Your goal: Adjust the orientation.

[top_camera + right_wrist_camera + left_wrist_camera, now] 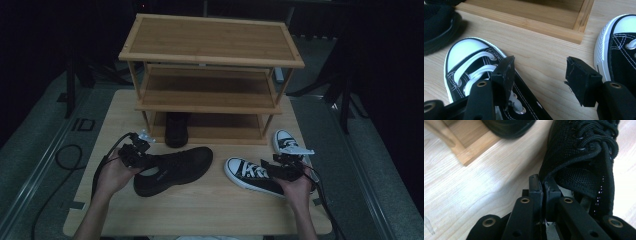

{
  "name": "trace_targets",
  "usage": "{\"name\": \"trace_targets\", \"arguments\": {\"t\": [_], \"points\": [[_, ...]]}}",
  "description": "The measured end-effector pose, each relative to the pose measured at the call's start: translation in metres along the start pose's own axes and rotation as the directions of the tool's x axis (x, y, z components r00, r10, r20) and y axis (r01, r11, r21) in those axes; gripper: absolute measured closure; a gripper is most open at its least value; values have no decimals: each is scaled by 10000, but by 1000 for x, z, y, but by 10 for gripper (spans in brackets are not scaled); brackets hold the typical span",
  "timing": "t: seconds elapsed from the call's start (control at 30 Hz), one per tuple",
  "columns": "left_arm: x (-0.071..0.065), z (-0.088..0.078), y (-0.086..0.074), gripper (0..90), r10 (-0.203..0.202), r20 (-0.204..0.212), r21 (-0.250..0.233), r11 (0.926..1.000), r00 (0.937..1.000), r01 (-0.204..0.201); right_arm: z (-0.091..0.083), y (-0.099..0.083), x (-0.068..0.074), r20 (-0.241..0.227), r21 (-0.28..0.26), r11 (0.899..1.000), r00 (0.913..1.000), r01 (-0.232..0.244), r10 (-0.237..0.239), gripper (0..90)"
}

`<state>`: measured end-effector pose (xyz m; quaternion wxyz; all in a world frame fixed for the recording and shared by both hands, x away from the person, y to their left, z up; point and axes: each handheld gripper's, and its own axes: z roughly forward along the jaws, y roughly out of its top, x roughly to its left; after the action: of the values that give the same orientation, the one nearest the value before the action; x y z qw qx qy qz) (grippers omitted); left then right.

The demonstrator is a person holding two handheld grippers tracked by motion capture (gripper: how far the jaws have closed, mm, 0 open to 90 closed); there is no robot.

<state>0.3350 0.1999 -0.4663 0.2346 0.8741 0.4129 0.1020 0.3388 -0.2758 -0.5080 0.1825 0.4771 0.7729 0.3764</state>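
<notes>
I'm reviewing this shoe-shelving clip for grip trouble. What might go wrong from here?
The left gripper pinches only the thin collar edge of the black mesh shoe, so the shoe may sag or slip out when lifted. The right gripper is open with one jaw over the laces of the canvas sneaker; closing there could snag them.

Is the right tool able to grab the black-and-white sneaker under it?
Probably yes. The right tool is open, one jaw over the laces of the black-and-white canvas sneaker, the other over bare wooden table. Nothing blocks it, but it must straddle the side first.
</notes>
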Motion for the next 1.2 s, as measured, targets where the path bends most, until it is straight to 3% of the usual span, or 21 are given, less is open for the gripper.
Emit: {"name": "trace_targets", "arguments": {"t": [0.07,0.1,0.17,0.27,0.4,0.57,0.67,0.83,1.0,1.2], "points": [[0,-1,0,850,178,185,-33,9998,9997,-178,0,0,0,-1,0,10000,10000,1,-1,402],[0,-2,0,777,251,294,-187,9995,9993,-246,0,0,0,-4,3,10000,10000,2,-2,402],[0,-9,0,734,379,397,-503,9981,9985,-359,0,0,0,1,-1,10000,10000,3,-3,402],[0,-16,-1,718,421,518,-669,9970,9978,-386,0,0,0,4,-2,10000,10000,0,0,402],[5,-31,-7,734,481,669,-1058,9935,9966,-408,0,0,0,-2,-2,10000,10000,6,-6,402],[17,-43,-15,859,235,354,-1092,9938,9991,-195,0,0,0,1,-2,10000,10000,4,-4,402],[25,-38,-21,897,130,137,-762,9970,9998,-119,0,0,0,4,-4,10000,10000,2,-2,402],[35,-17,-38,899,-234,291,-158,9996,9993,239,0,0,0,-4,3,10000,10000,-4,4,402],[34,-2,-57,899,-427,464,269,9988,9980,415,0,0,0,-3,5,10000,10000,0,0,402],[29,5,-80,899,-749,465,256,9969,9961,738,0,0,0,2,8,10000,10000,5,-5,402]]}}
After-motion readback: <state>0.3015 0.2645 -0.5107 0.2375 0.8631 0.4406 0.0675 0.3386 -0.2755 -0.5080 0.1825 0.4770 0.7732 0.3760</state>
